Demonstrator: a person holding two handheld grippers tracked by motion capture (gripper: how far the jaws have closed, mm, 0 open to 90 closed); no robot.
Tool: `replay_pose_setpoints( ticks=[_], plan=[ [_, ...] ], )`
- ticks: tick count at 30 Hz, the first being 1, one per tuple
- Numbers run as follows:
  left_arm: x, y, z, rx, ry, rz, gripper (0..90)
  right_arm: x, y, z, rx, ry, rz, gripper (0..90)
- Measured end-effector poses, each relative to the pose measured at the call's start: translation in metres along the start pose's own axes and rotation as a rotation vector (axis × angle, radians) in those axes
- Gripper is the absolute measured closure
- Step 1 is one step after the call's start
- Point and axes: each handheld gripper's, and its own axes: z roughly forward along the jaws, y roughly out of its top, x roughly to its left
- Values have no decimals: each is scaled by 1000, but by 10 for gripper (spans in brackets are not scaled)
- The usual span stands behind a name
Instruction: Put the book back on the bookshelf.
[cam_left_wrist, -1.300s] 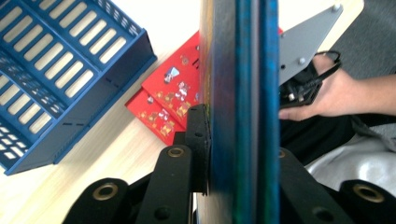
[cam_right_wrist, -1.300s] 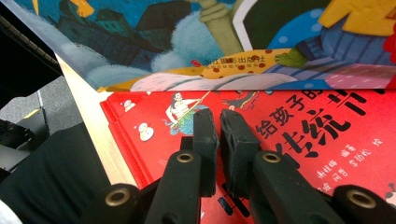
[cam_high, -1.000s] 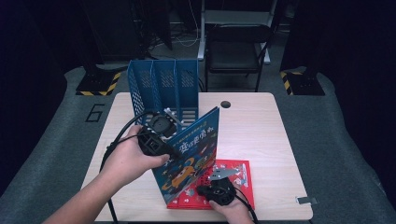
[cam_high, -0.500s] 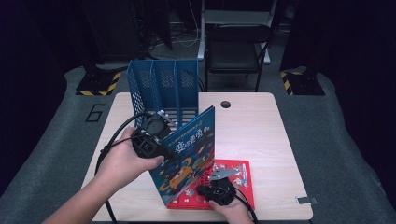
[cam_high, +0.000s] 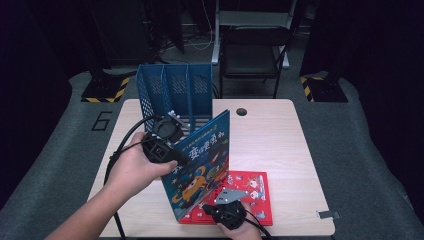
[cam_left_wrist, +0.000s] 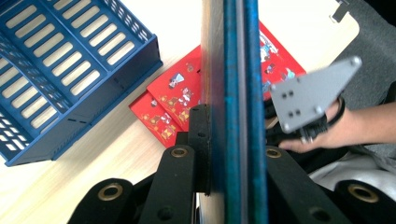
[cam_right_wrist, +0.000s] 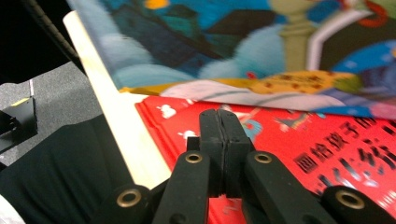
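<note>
Standing on its lower edge, the blue picture book (cam_high: 202, 162) is clamped in the left tool (cam_high: 172, 157), whose jaws press both faces of the cover in the left gripper view (cam_left_wrist: 233, 116). Against the earlier high-view pictures the book has hardly shifted; it leans much as it did, propped over the red book (cam_high: 252, 192) lying flat at the near edge of the bench (cam_high: 280, 145). Both tools' jaws have just been closing: the left has tightened on the blue book, while the right tool (cam_right_wrist: 223, 123) now has its jaws together with nothing between them, resting just above the red cover. That suggests the grip is firm enough to lift the blue book toward the blue file rack (cam_high: 175, 92) at the far left. The rack's slots open toward the near side, close behind the left hand (cam_high: 135, 167), so room there is tight. To the right, the bench is bare and offers free space for swinging.
</note>
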Motion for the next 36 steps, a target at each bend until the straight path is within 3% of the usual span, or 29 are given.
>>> replay_pose_setpoints(
  ticks=[5,11,18,19,24,27,32,36],
  plan=[
    [-2,3,0,-22,7,6,831,11,0,0,-17,5,-41,900],
    [-4,8,4,-29,8,-2,830,19,1,3,10,26,-33,900],
    [-9,10,10,2,9,18,825,21,2,7,16,27,-45,900],
    [-8,11,11,10,13,26,824,23,2,8,20,39,-24,899],
    [-5,11,13,14,12,15,811,24,1,9,22,35,-21,900],
    [-4,13,19,77,2,3,771,26,3,10,15,39,-16,900],
    [-8,18,20,102,18,22,818,31,5,15,8,42,-44,900],
    [-7,19,21,95,18,4,825,35,7,20,11,65,-35,900]
  ],
)
